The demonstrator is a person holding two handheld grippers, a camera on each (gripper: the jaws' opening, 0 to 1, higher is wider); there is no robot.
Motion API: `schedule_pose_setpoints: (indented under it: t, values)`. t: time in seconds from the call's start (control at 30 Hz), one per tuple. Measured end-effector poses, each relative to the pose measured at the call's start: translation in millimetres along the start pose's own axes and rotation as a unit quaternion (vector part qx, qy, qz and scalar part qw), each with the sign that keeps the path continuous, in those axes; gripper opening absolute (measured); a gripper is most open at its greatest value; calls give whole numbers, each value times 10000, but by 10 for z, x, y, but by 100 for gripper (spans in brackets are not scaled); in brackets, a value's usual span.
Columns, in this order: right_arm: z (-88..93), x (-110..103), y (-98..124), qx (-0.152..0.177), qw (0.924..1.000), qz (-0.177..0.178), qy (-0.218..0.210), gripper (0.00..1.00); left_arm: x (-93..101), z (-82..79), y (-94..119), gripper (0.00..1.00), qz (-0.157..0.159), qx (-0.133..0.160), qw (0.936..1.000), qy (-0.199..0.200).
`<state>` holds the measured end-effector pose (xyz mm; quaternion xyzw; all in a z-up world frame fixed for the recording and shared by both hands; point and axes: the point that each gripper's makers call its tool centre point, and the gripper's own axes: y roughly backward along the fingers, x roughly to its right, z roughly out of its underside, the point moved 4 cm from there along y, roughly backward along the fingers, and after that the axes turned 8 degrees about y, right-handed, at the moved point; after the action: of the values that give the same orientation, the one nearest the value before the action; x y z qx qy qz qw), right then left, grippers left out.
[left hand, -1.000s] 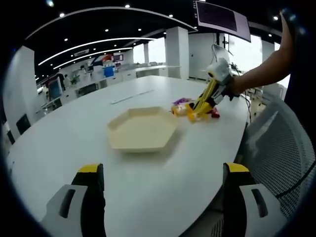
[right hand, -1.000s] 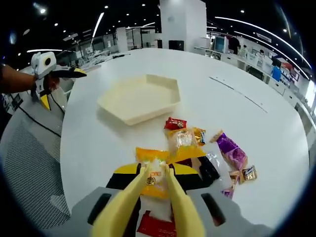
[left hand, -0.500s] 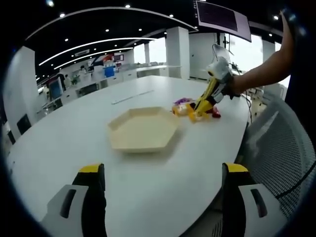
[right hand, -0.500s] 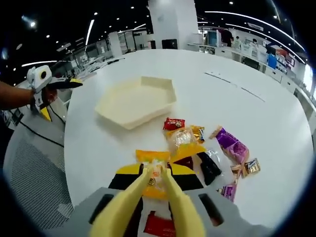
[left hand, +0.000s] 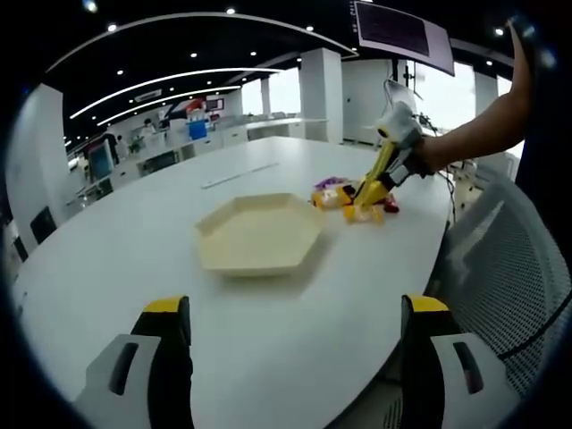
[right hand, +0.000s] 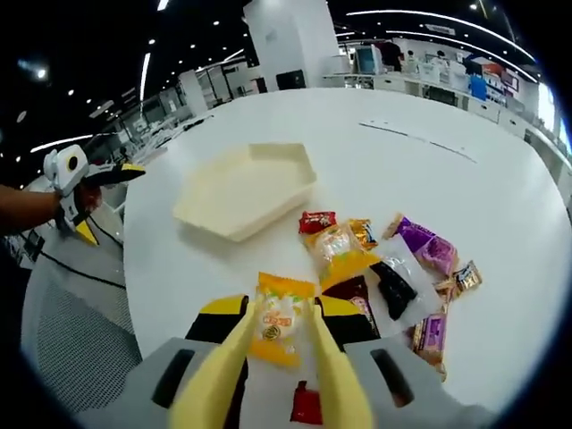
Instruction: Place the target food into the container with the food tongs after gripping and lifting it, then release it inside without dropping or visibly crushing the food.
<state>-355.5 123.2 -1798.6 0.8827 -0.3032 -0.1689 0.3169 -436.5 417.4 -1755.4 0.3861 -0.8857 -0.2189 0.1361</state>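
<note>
1. Right gripper (right hand: pixel 284 332) has the yellow tongs (right hand: pixel 268 375) clamped on one orange snack packet (right hand: pixel 281 319), lifted clear of the table (right hand: pixel 197 268).
2. One hexagonal tray (right hand: pixel 246 188) sits ahead and left, open table between.
3. Roughly seven more packets (right hand: pixel 393 273) are bunched ahead-right.
4. Left gripper (left hand: pixel 295 357) hangs wide apart off the table edge.

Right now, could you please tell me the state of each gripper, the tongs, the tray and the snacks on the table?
left gripper: open, holding nothing.
right gripper: shut on the food tongs.
food tongs: closed on the orange snack packet.
orange snack packet: pinched, lifted off the table, not visibly crushed.
hexagonal tray: upright, nothing inside.
purple snack packet: lying flat on the table.
</note>
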Motion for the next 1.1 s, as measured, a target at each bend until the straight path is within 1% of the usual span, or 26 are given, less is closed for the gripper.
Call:
schedule_pose_setpoints:
  t: [0.07, 0.17, 0.2, 0.23, 0.3, 0.33, 0.37, 0.4, 0.5, 0.67, 0.9, 1.03, 1.1]
  values:
    - [-2, -42, -37, -78, 9999, 39, 82, 29, 0, -1, -1, 94, -6, -1, 10000, 2]
    - [64, -83, -94, -355, 9988, 86, 337, 29, -3, -4, 1, 94, -17, 4, 10000, 5]
    - [31, -73, -102, -250, 9981, 178, 536, 29, -4, -4, 1, 94, -21, 3, 10000, 4]
    - [55, -85, -128, -429, 9970, 155, 627, 29, -5, -4, 2, 94, -28, 1, 10000, -2]
    - [60, -94, -111, -492, 9927, 214, 1079, 27, -6, -4, 2, 94, -30, 1, 10000, 2]
    - [66, -121, -115, -535, 9892, 244, 1340, 27, -6, -4, 2, 94, -28, 0, 10000, 2]
    - [71, -135, -113, -597, 9875, 267, 1435, 25, -6, -4, 2, 94, -27, -1, 10000, 0]
    - [67, -169, -115, -616, 9878, 245, 1407, 24, -4, -2, 3, 94, -26, -8, 10000, -3]
    - [55, -166, -130, -620, 9846, 312, 1605, 20, -5, -1, 3, 94, -28, -11, 10000, -2]
    - [31, -132, -109, -565, 9851, 390, 1575, 18, -4, 3, 3, 94, -24, -22, 10000, -6]
    - [-1, -45, -3, -409, 9907, 326, 1260, 18, 1, -8, 5, 96, 1, 42, 10000, 51]
    - [-74, -19, 82, -303, 9917, 320, 1205, 18, 12, -18, -1, 99, 50, 81, 9999, 133]
    - [-131, 3, 121, -240, 9922, 331, 1180, 18, 20, -31, -2, 99, 77, 123, 9998, 166]
